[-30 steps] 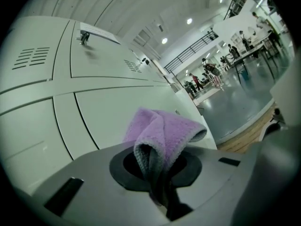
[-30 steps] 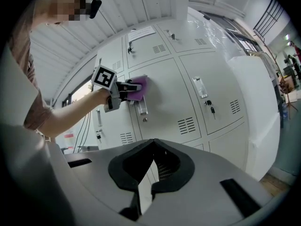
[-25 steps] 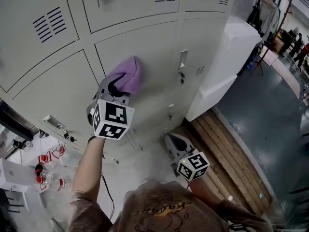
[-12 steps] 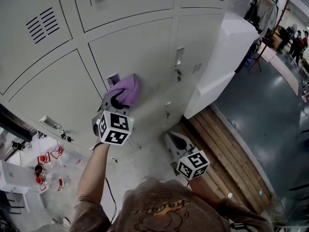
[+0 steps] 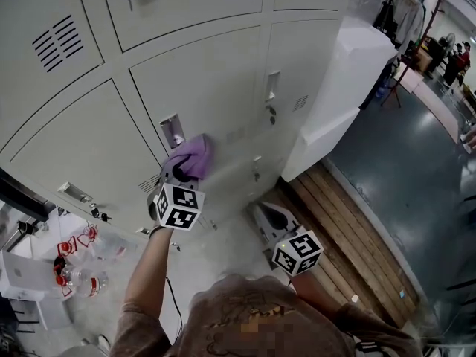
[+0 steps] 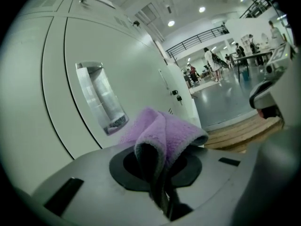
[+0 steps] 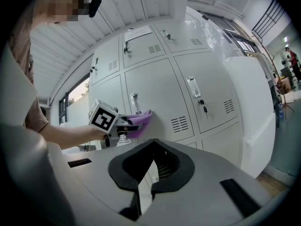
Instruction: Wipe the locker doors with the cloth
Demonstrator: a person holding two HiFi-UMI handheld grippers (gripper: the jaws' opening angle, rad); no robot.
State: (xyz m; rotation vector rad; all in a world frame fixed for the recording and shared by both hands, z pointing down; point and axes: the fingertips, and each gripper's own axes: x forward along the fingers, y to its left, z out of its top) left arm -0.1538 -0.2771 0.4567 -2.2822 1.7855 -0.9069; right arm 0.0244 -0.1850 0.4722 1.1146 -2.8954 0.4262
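A purple cloth (image 5: 193,155) is pressed flat against a pale grey locker door (image 5: 216,88), just below and right of its recessed handle (image 5: 172,131). My left gripper (image 5: 182,171) is shut on the cloth, its marker cube nearest me. In the left gripper view the cloth (image 6: 164,131) bunches out of the jaws beside the handle recess (image 6: 101,98). My right gripper (image 5: 271,219) hangs low by the locker base, shut, with nothing in it. The right gripper view shows the cloth (image 7: 140,119) on the door from the side.
A white cabinet (image 5: 349,88) stands right of the lockers, with a wooden pallet (image 5: 349,229) at its foot. Keys hang from a lock (image 5: 272,114) on the neighbouring door. Bottles (image 5: 74,274) lie on the floor at the left. People stand far off at the right.
My left gripper has dragged the cloth down the locker door, from above the handle recess to just below it. The right gripper has stayed put.
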